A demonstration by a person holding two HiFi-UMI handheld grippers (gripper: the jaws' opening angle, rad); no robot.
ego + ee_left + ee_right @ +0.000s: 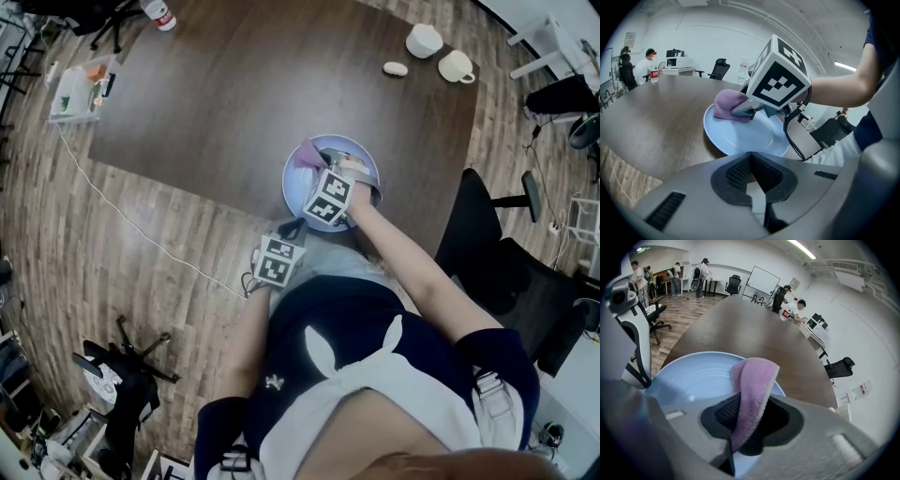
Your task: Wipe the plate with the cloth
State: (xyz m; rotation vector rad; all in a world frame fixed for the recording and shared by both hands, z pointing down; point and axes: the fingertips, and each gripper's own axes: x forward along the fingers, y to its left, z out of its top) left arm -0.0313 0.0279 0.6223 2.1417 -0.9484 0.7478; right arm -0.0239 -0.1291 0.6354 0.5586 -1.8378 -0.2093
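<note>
A light blue plate [298, 190] [745, 137] [691, 376] lies on the dark wooden table, close to its near edge. My right gripper [317, 169] [746, 110] [749, 420] hangs over the plate, shut on a purple cloth [306, 155] [727, 105] [755, 380]. The cloth's free end rests on the plate's far left part. My left gripper [281, 249] [751, 174] stays just off the table's near edge, short of the plate. Its jaws are together with nothing between them.
Two white cups [424, 40] [457, 66] and a small white object [396, 67] stand at the table's far right. A tray of small items [75, 89] sits at the far left corner. A black office chair [492, 234] stands to my right. A white cable [141, 230] crosses the floor.
</note>
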